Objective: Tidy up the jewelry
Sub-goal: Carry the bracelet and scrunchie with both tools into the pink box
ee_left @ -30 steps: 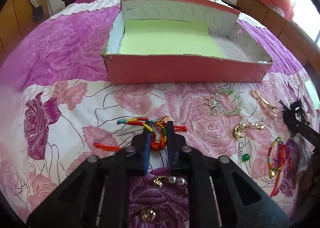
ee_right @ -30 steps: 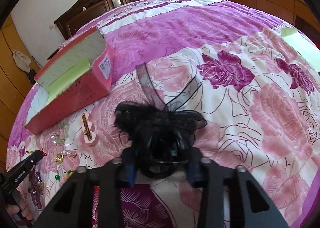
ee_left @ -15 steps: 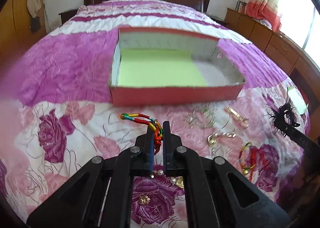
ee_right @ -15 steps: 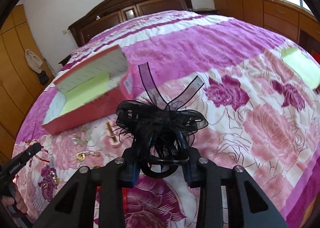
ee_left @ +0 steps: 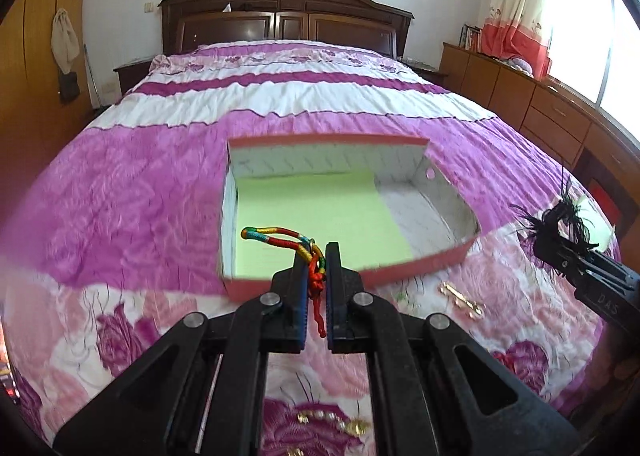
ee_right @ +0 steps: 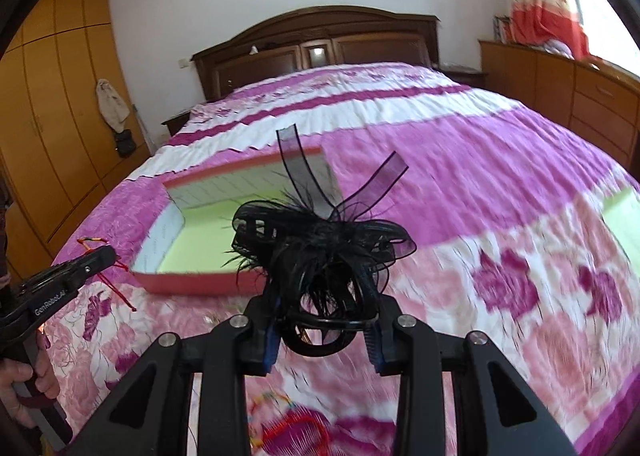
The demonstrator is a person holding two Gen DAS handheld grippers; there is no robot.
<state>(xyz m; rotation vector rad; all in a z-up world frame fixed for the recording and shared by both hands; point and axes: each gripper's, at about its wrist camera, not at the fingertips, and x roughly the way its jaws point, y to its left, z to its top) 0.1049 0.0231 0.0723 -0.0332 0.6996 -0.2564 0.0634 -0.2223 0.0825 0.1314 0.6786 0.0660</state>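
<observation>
My left gripper (ee_left: 317, 256) is shut on a multicoloured woven cord bracelet (ee_left: 276, 236), lifted off the bed just in front of the pink box (ee_left: 420, 266). The bracelet's loop sticks out to the left over the box's green lining. My right gripper (ee_right: 322, 296) is shut on a black feathered hair clip with ribbon loops (ee_right: 320, 240), held in the air to the right of the same pink box (ee_right: 192, 280). In the left wrist view the right gripper (ee_left: 560, 240) shows at the right edge. In the right wrist view the left gripper (ee_right: 96, 260) shows at the left edge.
Loose jewellery lies on the floral bedspread: a gold hair clip (ee_left: 460, 298), a pearl piece (ee_left: 332, 418) near the bottom, another cord bracelet (ee_right: 296, 428). A wooden headboard (ee_left: 284, 15) stands behind, drawers (ee_left: 552, 115) to the right, a wardrobe (ee_right: 56, 103) to the left.
Both grippers have risen off the bed with their items. The bracelet left the bedspread and now hangs before the box. The hair clip has been lifted and turned toward the box.
</observation>
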